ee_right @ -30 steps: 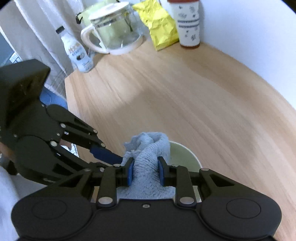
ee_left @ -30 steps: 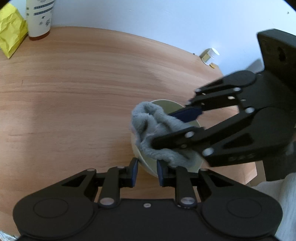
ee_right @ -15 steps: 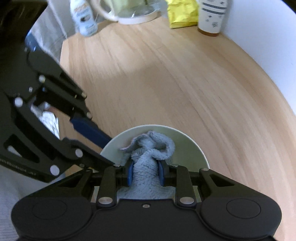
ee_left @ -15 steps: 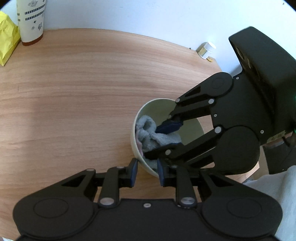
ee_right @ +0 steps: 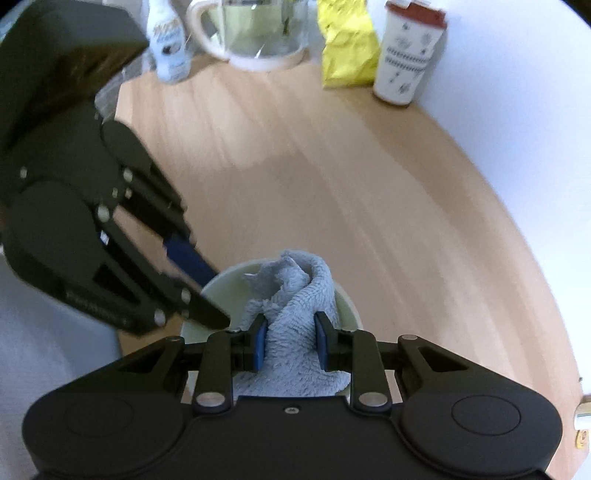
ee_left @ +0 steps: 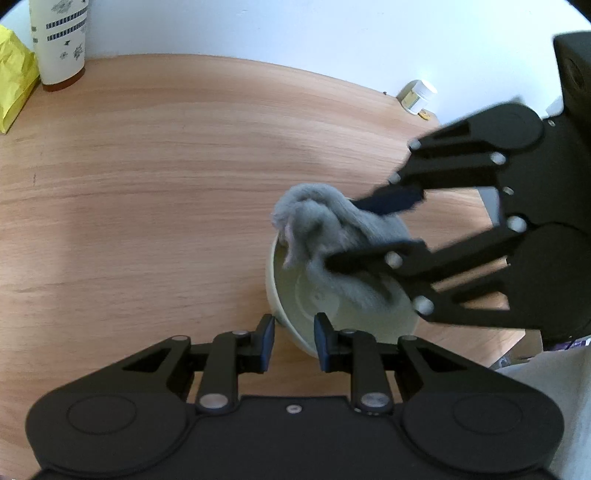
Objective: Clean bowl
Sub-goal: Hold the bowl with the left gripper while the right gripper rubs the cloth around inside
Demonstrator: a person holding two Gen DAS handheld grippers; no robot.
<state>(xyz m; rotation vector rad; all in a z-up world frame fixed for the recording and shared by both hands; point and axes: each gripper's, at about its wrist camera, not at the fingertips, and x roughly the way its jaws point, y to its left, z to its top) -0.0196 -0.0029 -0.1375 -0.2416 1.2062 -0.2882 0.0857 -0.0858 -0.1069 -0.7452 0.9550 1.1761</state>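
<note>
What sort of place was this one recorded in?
Probably a home kitchen or dining spot: a round wooden table against a white wall, carrying a glass kettle, a yellow snack bag and a lidded cup.

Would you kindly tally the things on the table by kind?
Bowl: 1
Cloth: 1
Cup: 1
Yellow bag: 1
Glass jug: 1
Bottle: 1
Small jar: 1
Total: 7
</note>
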